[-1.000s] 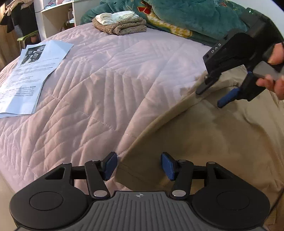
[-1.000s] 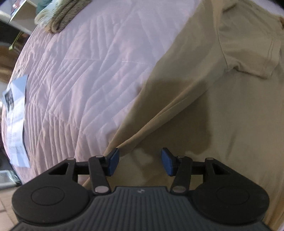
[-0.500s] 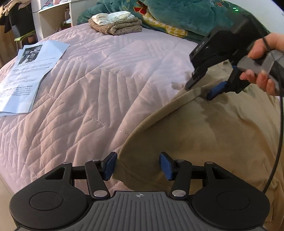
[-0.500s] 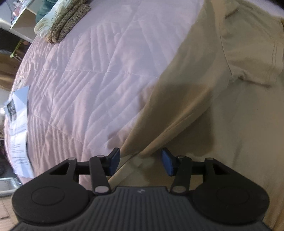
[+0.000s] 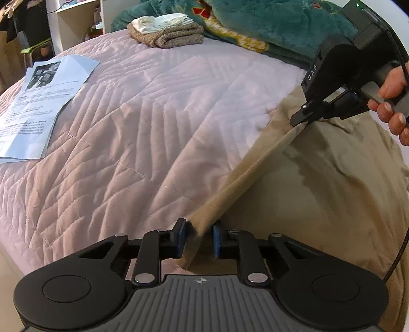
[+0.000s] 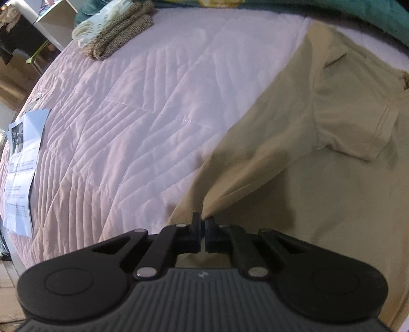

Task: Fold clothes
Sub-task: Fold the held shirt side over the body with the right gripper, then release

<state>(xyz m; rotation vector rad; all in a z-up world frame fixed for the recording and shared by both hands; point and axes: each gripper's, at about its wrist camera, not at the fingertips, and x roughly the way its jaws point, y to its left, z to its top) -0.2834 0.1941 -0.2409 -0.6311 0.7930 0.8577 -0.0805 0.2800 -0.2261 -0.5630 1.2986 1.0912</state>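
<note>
A tan short-sleeved shirt (image 5: 319, 191) lies spread on the right side of a pink quilted bed (image 5: 140, 127). My left gripper (image 5: 199, 237) has the shirt's near edge between its blue pads, and its jaws are closing on the bunched cloth. My right gripper (image 5: 296, 122), held by a hand (image 5: 393, 112), is shut on the same edge farther up. Between the two the edge is pulled taut and lifted off the quilt. In the right wrist view the right gripper (image 6: 204, 224) pinches a fold of the shirt (image 6: 332, 102), with one sleeve (image 6: 358, 132) lying flat beyond it.
Printed paper sheets (image 5: 38, 107) lie at the left of the bed. A folded knit and white stack (image 5: 166, 33) sits at the far edge, next to a teal blanket (image 5: 268, 23). White shelves (image 5: 76, 20) stand behind the bed.
Both grippers went from open to closed on the shirt's edge. The edge, flat on the quilt before, is now raised and stretched between them. The right gripper rose slightly.
</note>
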